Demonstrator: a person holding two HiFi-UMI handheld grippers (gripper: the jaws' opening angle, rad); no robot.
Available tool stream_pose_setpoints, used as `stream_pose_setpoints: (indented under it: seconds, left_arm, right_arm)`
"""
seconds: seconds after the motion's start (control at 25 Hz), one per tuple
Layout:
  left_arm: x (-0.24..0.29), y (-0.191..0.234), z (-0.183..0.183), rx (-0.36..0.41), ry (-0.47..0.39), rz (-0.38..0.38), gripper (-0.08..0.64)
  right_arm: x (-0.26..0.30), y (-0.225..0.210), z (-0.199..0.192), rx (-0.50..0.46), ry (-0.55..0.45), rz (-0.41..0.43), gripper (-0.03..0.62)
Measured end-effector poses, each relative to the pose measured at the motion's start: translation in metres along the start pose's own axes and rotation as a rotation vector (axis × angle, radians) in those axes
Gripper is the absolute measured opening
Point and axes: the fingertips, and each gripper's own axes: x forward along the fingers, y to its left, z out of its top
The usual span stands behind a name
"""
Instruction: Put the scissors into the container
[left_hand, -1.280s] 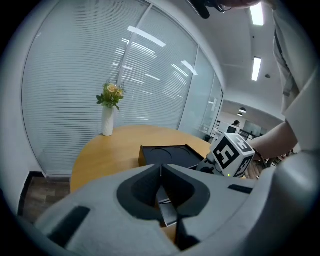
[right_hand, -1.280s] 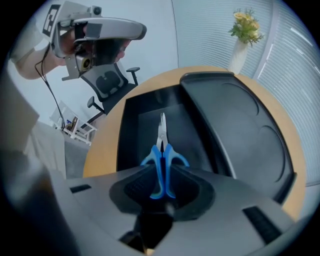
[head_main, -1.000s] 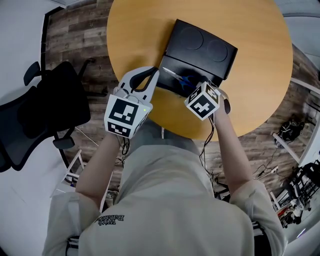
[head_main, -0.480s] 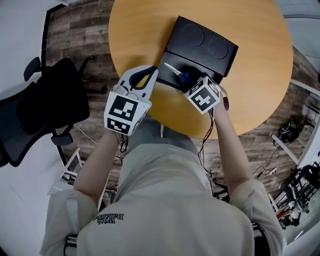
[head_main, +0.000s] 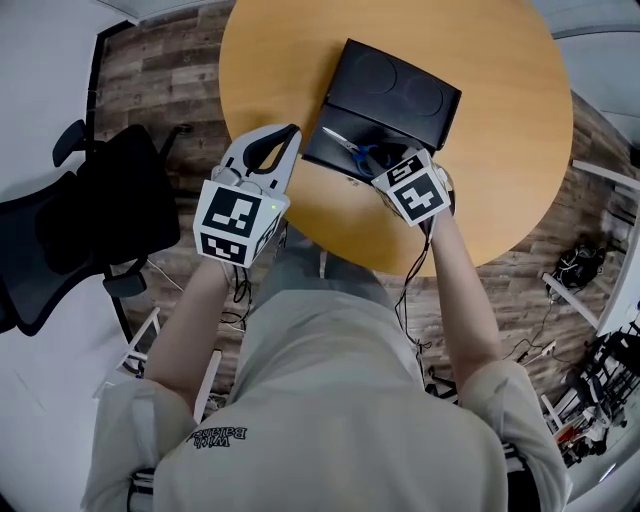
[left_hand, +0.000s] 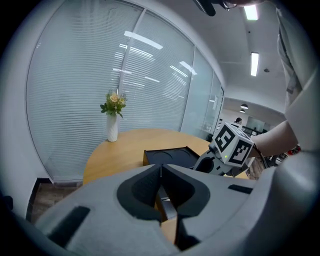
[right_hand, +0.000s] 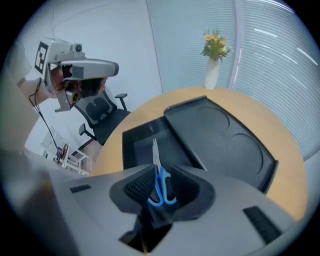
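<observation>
1. While my right gripper (right_hand: 159, 186) is clamped on the blue handles of the scissors (right_hand: 156, 155), with a jaw pressed against each side, the blades stick straight out ahead of the jaws, their long axis in line with my reach.
2. Just past the jaws, the blade tip hangs over the open well (right_hand: 137, 145) of the container (right_hand: 220, 135), and the blades run along the well's length, not across it. I cannot tell whether the tip touches the well floor.
3. Beyond the well, the container's flat half with two round recesses lies on the far side from me, and no part of the scissors is over it.
4. As I judge it, the coming move turns on that alignment. The scissors are already over the well and lying along it, so I need only go down and let go, with no turn of the wrist.
5. My right forearm reaches in at the container's near right corner, the gripper tilted down toward the well.
6. My left gripper (left_hand: 160, 172) has its jaws pressed together on nothing. It sits off the container's left side, just beside it over the table (head_main: 500, 130), and it is the farther of the two from the scissors.
</observation>
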Motion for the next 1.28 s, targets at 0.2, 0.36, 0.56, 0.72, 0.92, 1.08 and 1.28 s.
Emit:
stream_pose_setpoints:
  seconds: [0.2, 0.36, 0.56, 0.72, 0.92, 1.08, 1.28]
  left_arm:
    - [-0.017, -0.004, 0.024, 0.016, -0.046, 0.013, 0.028]
    - [-0.032, -0.012, 0.043, 0.028, -0.081, 0.021, 0.028]
    - [-0.051, -0.022, 0.074, 0.092, -0.124, 0.039, 0.028]
    - [-0.067, -0.027, 0.103, 0.108, -0.182, 0.055, 0.028]
    - [-0.086, -0.037, 0.141, 0.146, -0.259, 0.07, 0.028]
    - [-0.104, -0.049, 0.174, 0.188, -0.334, 0.06, 0.028]
    - [-0.133, -0.068, 0.217, 0.292, -0.439, 0.064, 0.028]
  right_arm:
    - [-0.042, 0.0, 0.032, 0.106, -0.192, 0.025, 0.098]
    - [-0.087, -0.002, 0.061, 0.098, -0.314, -0.021, 0.098]
    - [-0.15, -0.002, 0.092, 0.113, -0.481, -0.06, 0.098]
    - [-0.197, 0.002, 0.109, 0.094, -0.579, -0.102, 0.098]
    - [-0.253, 0.001, 0.128, 0.059, -0.696, -0.194, 0.075]
    - [-0.293, 0.006, 0.139, 0.042, -0.778, -0.229, 0.065]
    - [-0.339, 0.02, 0.148, 0.026, -0.879, -0.246, 0.055]
